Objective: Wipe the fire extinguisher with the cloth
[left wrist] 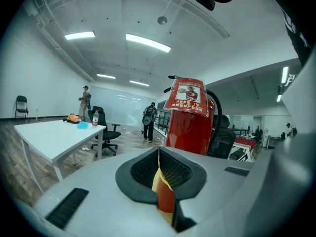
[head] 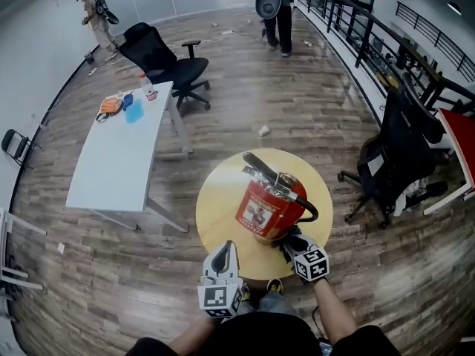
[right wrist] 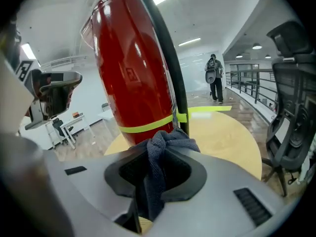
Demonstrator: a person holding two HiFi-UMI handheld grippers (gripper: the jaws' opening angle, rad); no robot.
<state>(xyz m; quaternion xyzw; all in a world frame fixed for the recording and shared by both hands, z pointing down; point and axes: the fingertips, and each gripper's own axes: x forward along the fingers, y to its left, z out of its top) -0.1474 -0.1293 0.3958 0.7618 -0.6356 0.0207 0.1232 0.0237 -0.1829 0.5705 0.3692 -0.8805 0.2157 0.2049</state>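
cloth pinched in the right hand-held gripper, pushed low against the fire extinguisher beside its hose for wiping; upright near the middle of the round desk; left hand-held gripper pressed together, empty, at the near edge

Left gripper: jaws together, nothing between.
Fire extinguisher: red, upright, just beyond the jaws.
White table: at left, bottle on it.

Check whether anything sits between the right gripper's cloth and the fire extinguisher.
Nothing visible does. The cloth in the right gripper appears to lie straight against the fire extinguisher, low down, beside its hose.
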